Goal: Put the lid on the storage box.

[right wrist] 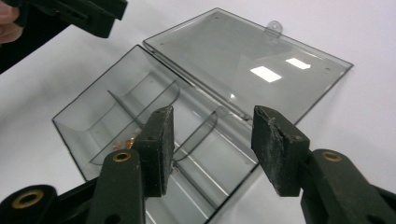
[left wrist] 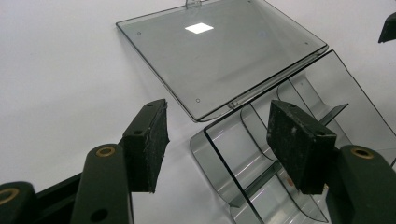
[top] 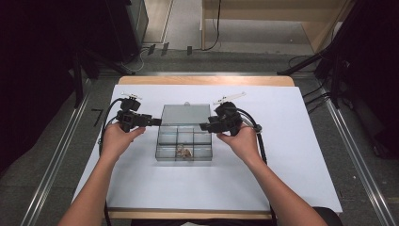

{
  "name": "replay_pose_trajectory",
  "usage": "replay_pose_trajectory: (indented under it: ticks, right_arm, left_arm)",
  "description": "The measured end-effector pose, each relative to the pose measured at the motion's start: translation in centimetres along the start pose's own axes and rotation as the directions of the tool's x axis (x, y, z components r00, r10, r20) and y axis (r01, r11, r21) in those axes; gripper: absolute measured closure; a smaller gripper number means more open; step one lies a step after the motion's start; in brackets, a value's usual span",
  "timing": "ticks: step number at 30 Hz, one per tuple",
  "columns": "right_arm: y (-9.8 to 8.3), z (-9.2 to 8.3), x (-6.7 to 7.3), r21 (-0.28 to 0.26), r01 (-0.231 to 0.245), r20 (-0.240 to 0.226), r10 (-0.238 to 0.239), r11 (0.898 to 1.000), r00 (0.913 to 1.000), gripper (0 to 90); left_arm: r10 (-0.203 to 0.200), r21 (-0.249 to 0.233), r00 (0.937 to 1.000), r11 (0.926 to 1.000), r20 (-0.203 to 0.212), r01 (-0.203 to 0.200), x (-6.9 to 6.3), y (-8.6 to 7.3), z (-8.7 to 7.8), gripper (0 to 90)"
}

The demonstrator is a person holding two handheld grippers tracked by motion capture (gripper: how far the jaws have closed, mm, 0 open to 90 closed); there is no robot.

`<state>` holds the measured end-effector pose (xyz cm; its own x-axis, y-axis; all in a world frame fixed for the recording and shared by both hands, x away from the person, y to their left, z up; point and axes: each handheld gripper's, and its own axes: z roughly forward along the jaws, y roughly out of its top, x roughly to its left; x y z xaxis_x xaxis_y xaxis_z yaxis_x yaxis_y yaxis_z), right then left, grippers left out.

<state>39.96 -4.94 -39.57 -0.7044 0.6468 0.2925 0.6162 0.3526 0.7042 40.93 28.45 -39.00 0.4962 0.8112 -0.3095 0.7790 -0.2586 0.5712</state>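
Note:
A clear plastic compartment box [top: 165, 141] sits mid-table with its lid [top: 186, 114] swung open and lying flat behind it. Small coppery parts [top: 183, 151] lie in a front compartment. My left gripper [top: 154, 122] is at the box's left rear corner, open and holding nothing. In the left gripper view, the left gripper [left wrist: 224, 140] straddles the box's corner wall [left wrist: 219, 154] just short of the lid [left wrist: 219, 51]. My right gripper [top: 204, 126] is at the right rear corner, also open. In the right gripper view, the right gripper [right wrist: 212, 144] hovers over the box [right wrist: 93, 116], near the hinge of the lid [right wrist: 252, 60].
A white sheet [top: 282, 155] covers the wooden table [top: 207, 80]. Two small white tags [top: 229, 98] lie behind the grippers. Black stands and cables [top: 324, 66] flank the table on the floor.

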Motion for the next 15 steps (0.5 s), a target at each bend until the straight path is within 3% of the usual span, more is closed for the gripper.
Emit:
replay_pose_trajectory:
  ticks: [15]
  right_arm:
    - [0.2,-0.1,-2.6,-0.013,-0.052,0.05,0.053,0.999,0.9974,52.9]
  left_arm:
    - [-0.014,0.009,0.9999,0.9999,-0.007,0.014,0.3,0.6,0.9,39.7]
